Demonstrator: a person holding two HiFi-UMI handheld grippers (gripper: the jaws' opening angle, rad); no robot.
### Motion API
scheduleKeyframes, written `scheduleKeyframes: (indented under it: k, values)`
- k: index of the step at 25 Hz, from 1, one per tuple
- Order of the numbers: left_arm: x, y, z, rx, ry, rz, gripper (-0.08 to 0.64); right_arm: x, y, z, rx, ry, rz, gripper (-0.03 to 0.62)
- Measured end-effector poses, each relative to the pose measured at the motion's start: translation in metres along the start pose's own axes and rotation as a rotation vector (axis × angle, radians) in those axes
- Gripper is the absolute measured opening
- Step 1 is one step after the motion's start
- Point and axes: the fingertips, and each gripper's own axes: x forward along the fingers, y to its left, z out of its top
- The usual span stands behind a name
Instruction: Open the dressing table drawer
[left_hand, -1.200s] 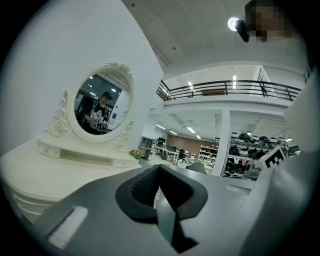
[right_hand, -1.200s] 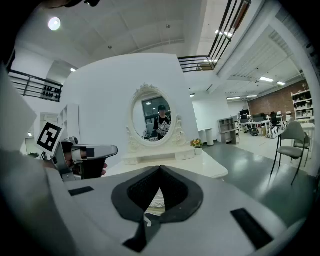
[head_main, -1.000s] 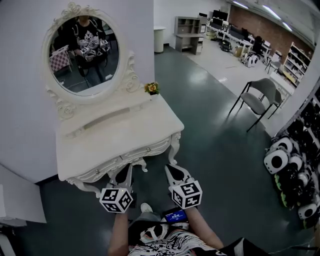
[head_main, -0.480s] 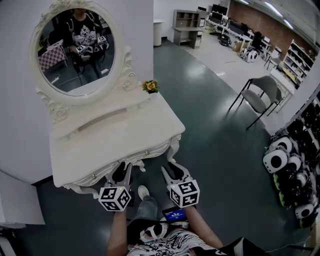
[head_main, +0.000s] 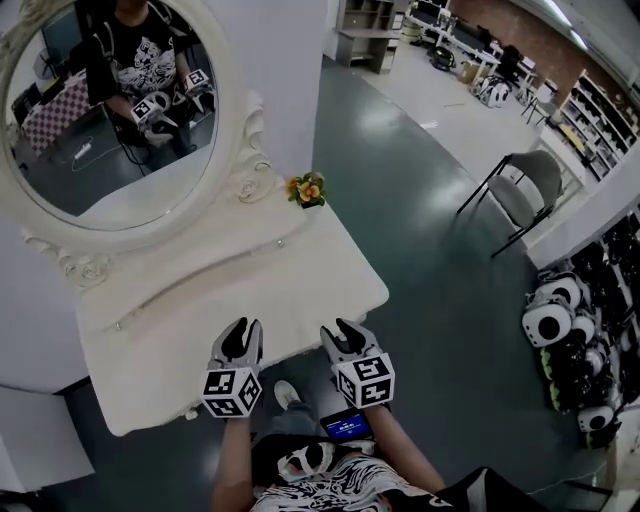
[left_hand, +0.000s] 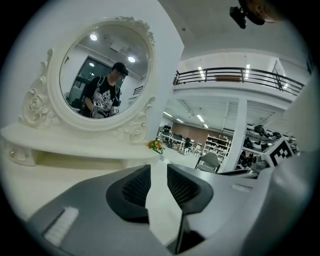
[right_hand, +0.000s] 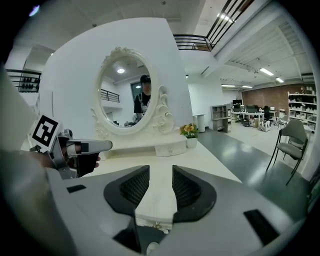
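**Dressing table (head_main: 300, 290) underneath, nothing pulled yet**

Head view: left gripper (head_main: 238, 335) and right gripper (head_main: 340, 332) over the front edge, drawer hidden below.
Left gripper view: fingers apart, empty.
Right gripper view: fingers opening, empty. Drawer (right_hand: 152, 222) knob peeks just below.
Left to do: grab, pull.

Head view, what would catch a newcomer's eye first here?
The big oval mirror in its ornate white frame fills the upper left, reflecting the person with both grippers. Below it, the left gripper and right gripper hover side by side over the near edge of the white dressing table, the right one's fingers opening with nothing between them. A small pot of flowers sits at the table's back right corner.
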Motion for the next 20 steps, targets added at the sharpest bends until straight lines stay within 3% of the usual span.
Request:
scheduleKeyframes:
  k: [10,20]
  values:
    - [0.089,0.083,0.016,-0.032,0.057,-0.017,0.075,0.115,-0.011,0.043,-0.024,0.044,-0.040,0.144]
    - [0.130,0.097,0.010,-0.050,0.100,-0.029,0.064,0.164,-0.020,0.058,-0.039,0.067,-0.027,0.150]
